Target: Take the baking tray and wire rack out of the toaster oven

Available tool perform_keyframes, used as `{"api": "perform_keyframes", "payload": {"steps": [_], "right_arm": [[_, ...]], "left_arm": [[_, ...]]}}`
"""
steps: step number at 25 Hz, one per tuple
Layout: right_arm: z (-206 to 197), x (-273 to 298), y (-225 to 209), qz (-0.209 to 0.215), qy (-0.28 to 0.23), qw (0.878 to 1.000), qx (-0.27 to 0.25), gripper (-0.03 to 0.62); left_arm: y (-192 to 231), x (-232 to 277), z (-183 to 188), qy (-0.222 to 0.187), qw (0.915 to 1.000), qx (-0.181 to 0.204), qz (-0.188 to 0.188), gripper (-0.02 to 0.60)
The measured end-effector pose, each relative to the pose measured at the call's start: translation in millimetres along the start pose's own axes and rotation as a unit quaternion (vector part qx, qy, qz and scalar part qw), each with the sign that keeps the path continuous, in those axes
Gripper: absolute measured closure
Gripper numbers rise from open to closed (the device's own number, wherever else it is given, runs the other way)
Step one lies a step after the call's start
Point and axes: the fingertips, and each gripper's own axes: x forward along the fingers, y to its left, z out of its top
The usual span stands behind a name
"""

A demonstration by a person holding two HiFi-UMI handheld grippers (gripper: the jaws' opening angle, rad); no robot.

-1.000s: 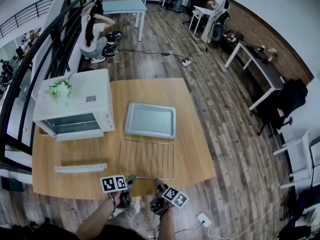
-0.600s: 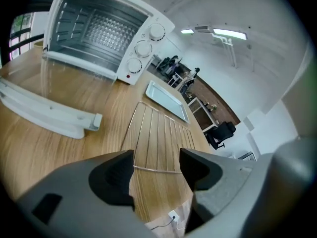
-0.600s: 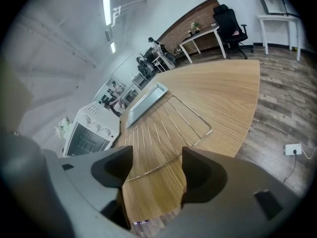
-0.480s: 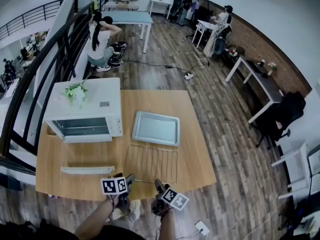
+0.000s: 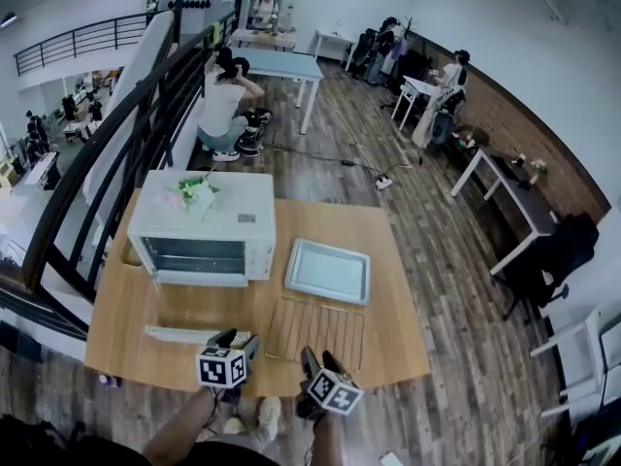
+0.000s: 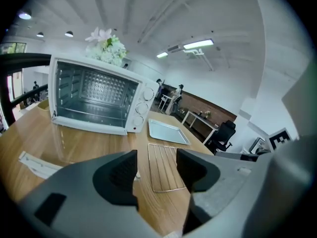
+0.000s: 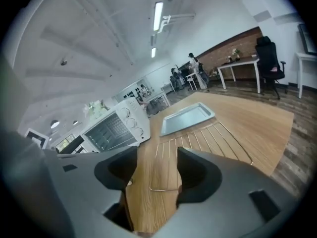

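The left gripper (image 5: pixel 233 341) and the right gripper (image 5: pixel 315 360) are smooth, matte grey moulded shells, broad and rounded. Each carries a cube with black-and-white square markers on its faces: the left marker cube (image 5: pixel 221 367) and the right marker cube (image 5: pixel 335 392). Each shell ends in two blunt jaws lined with black pads. The left pads (image 6: pixel 121 170) have a fine ribbed texture, while the right pads (image 7: pixel 195 172) look plain and dark. Both pairs of jaws have just been closing a little, with nothing between them. The forearms (image 5: pixel 184 430) are bare. Dark clothing (image 5: pixel 97 451) shows at the lower edge of the head view, and a light-coloured shoe (image 5: pixel 264 416) below the desk's near edge.
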Motion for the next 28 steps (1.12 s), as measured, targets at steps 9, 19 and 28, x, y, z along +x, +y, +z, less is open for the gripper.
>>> {"api": "perform_keyframes", "payload": {"steps": [9,19,28], "right_arm": [[13.1,-14.1,91.6,0.037,-0.044,0.991,-0.119,0.399],[10.1,-37.2,182.7,0.090,-0.077,0.971,-0.208,0.464],[4.0,-40.4,244.6,0.131,-0.105,0.957,-0.237,0.532]], "left_arm": [[31.0,-85.5,51.0,-0.092,0.9909,0.085,0.048,0.372],[52.4,-168.0,75.3,-0.156,0.9746,0.127,0.099,0.439],[75.6,-217.6,88.8,-0.194,0.9646,0.128,0.124,0.514]]}}
